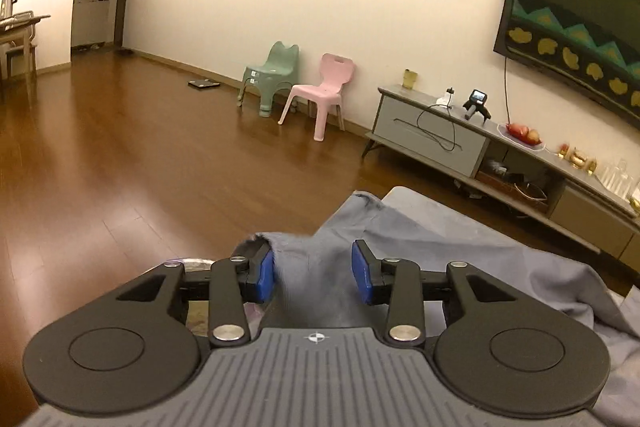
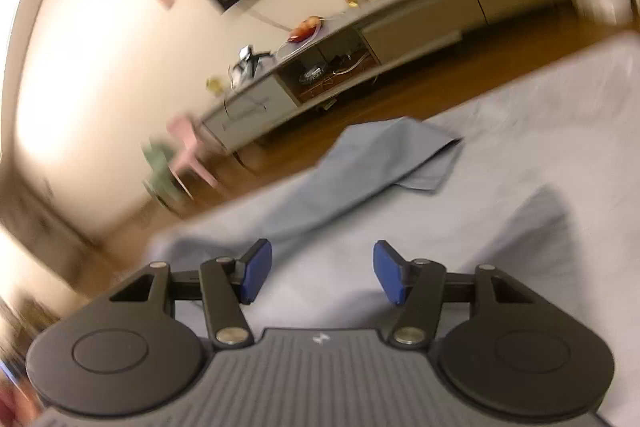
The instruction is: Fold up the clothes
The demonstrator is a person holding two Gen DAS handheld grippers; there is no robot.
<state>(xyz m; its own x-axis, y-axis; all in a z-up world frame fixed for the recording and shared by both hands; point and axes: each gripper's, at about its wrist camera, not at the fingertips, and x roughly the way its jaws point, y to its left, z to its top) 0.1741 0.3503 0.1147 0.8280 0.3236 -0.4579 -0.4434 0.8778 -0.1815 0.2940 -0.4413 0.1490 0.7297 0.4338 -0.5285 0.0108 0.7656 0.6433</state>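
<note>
A grey-blue garment lies crumpled over the edge of a light grey padded surface. My left gripper is open, its blue pads either side of a raised fold of the cloth, not closed on it. In the blurred right wrist view the garment stretches across the light surface, one folded end lying toward the far edge. My right gripper is open and empty just above the cloth.
Brown wooden floor spreads to the left. A green chair and a pink chair stand by the wall. A long grey TV cabinet with small items runs along the right wall under a television.
</note>
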